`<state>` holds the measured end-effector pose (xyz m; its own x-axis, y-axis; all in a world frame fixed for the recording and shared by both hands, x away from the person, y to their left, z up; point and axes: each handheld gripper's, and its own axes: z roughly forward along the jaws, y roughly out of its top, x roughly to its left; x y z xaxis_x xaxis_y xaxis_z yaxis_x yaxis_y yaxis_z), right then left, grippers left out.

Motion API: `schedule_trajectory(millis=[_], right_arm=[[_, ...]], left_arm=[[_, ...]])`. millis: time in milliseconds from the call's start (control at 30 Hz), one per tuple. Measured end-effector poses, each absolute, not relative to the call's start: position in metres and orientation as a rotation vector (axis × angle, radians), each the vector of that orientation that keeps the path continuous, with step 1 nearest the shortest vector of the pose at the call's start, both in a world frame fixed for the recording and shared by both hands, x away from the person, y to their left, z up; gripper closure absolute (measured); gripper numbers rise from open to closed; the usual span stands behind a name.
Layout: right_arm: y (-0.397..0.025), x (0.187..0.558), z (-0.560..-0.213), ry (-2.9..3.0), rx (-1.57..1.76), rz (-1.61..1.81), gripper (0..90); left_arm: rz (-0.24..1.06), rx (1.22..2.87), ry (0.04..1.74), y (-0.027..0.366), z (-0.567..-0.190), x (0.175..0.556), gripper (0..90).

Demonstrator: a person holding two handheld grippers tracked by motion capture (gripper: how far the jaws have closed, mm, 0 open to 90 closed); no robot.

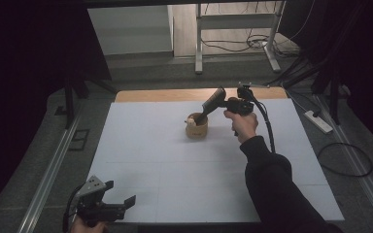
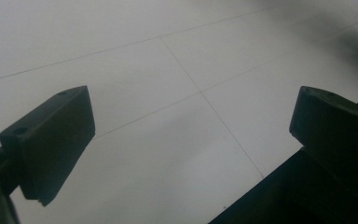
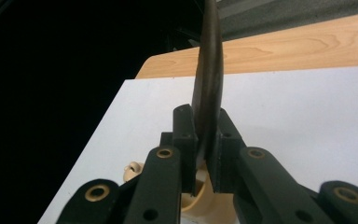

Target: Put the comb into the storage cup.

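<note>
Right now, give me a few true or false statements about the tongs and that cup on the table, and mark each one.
1. The right tongs are shut on a dark flat tool. True.
2. The left tongs are shut on a spoon. False: they are open and hold nothing, near the table's front left corner.
3. The tool's lower end is in the cup. True.
4. The cup lies tipped on its side. False: it stands upright.
5. The cup stands at the table's front edge. False: it stands toward the far side.
</note>
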<state>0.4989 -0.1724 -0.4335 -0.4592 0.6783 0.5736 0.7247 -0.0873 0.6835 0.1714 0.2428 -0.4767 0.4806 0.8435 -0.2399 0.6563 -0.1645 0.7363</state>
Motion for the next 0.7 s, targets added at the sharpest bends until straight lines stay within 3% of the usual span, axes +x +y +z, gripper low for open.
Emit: schedule_trajectory(millis=[400,700], right_arm=[[-0.1806,0.4979,-0.44,-2.092,-1.642,-1.604,79.6],[-0.1801,0.4965,-0.4388,-2.168,-1.657,-1.587,67.3]], left_arm=[[0.285,1.896,1.25,0.2429,-0.4766,0.1713,0.7],[0.285,1.896,1.25,0.2429,-0.4766,0.1713,0.7]])
